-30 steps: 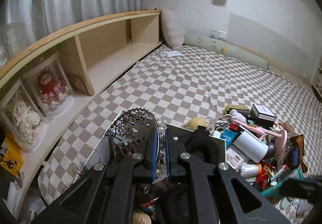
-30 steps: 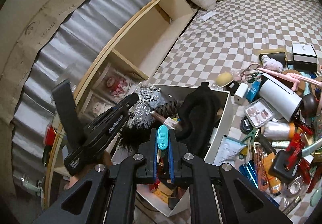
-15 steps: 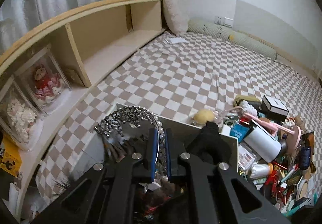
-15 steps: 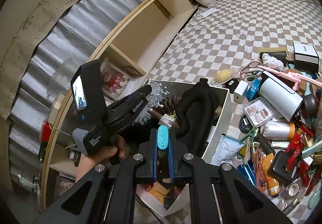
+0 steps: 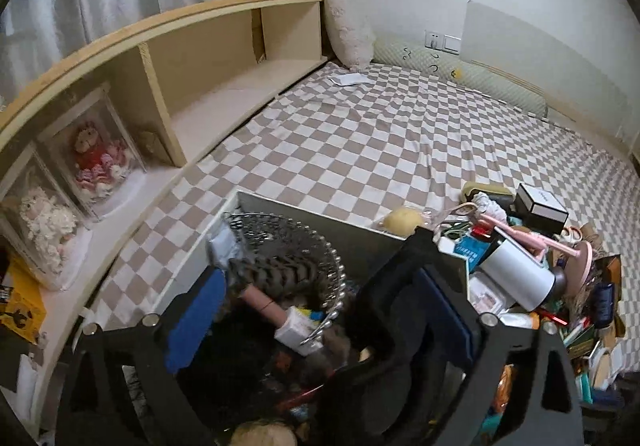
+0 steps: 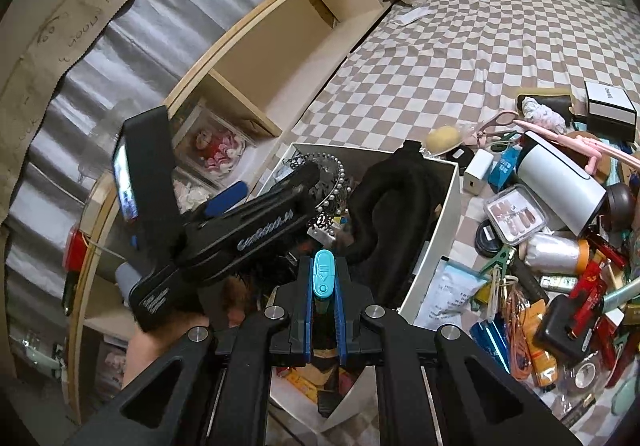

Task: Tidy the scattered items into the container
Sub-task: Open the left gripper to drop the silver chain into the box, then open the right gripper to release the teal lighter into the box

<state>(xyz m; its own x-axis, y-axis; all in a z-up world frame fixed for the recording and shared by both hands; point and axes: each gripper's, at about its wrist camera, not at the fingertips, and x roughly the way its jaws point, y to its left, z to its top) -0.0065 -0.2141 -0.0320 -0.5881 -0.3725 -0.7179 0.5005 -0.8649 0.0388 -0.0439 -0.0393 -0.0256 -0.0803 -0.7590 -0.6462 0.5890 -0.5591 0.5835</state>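
Observation:
The white box (image 5: pixel 316 210) holds a silver beaded tiara (image 5: pixel 288 232), a pink-handled brush (image 5: pixel 266 306) and a black garment (image 5: pixel 400 286). My left gripper (image 5: pixel 320 312) hangs over the box with its jaws wide open and nothing between them. In the right wrist view a hand holds that left gripper (image 6: pixel 272 187) above the box (image 6: pixel 438 242), next to the tiara (image 6: pixel 334 175) and the black garment (image 6: pixel 400 197). My right gripper (image 6: pixel 322 288) is shut on a small teal plastic tool (image 6: pixel 323 273), above the box's near side.
A dense pile of scattered items lies right of the box, including a white cylinder (image 6: pixel 560 185), a nail-tip case (image 6: pixel 514 213) and a black-and-white box (image 6: pixel 610 105). A wooden shelf (image 5: pixel 224 85) with boxed dolls (image 5: pixel 96 161) runs along the left. Checkered bedding (image 5: pixel 380 133) stretches beyond.
My left gripper has gone from shut to wide open, and the tiara now rests in the box. The right gripper stays shut on the teal tool, barely moved.

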